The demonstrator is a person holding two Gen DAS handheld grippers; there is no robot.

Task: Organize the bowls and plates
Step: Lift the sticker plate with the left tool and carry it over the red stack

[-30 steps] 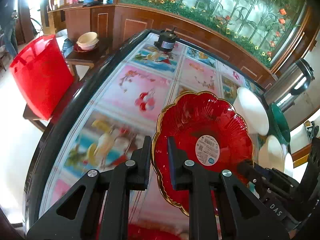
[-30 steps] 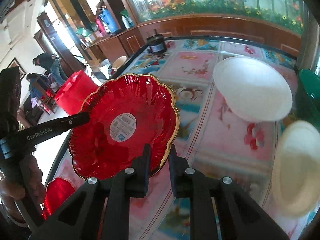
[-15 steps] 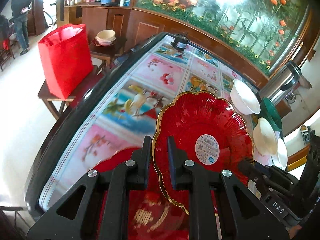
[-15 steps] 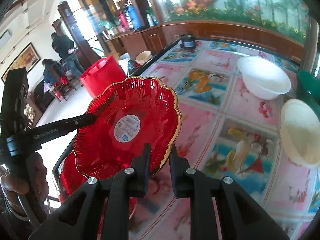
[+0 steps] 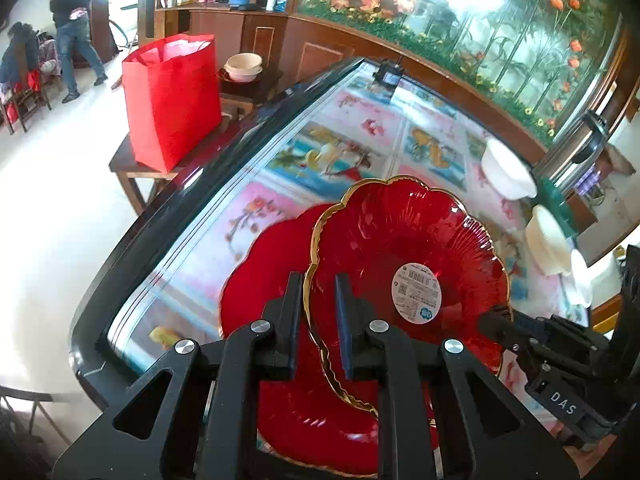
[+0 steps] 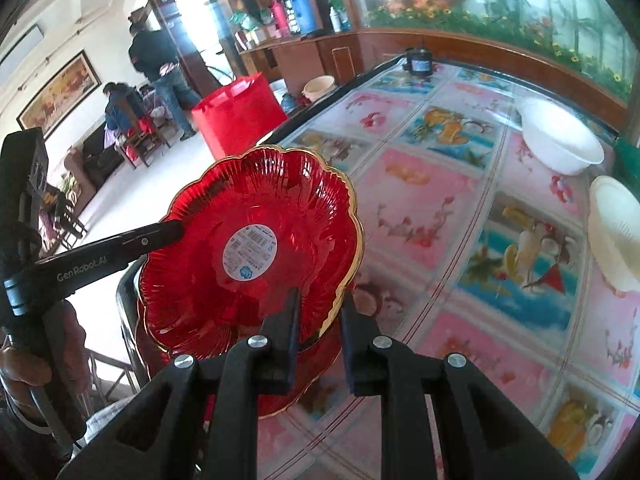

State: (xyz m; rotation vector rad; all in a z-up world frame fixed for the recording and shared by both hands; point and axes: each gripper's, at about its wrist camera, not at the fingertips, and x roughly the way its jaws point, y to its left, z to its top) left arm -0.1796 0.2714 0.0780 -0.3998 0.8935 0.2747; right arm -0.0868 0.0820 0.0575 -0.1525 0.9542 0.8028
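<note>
Left gripper (image 5: 318, 300) and right gripper (image 6: 318, 312) both pinching red plate (image 5: 404, 256) rim, above second plate (image 5: 256, 296); white bowls (image 6: 560, 136) empty

The right gripper (image 6: 318, 312) pinches the gold rim of a red plate (image 6: 256, 248), held tilted above a second red plate (image 6: 312, 368) at the table's (image 6: 460, 320) near corner. The left gripper (image 6: 176, 232) clamps the held plate's opposite edge. A white bowl (image 6: 560, 148) and a cream colander (image 6: 616, 236) sit at the table's right side. A red bag (image 6: 240, 120) stands beyond the table.
</note>
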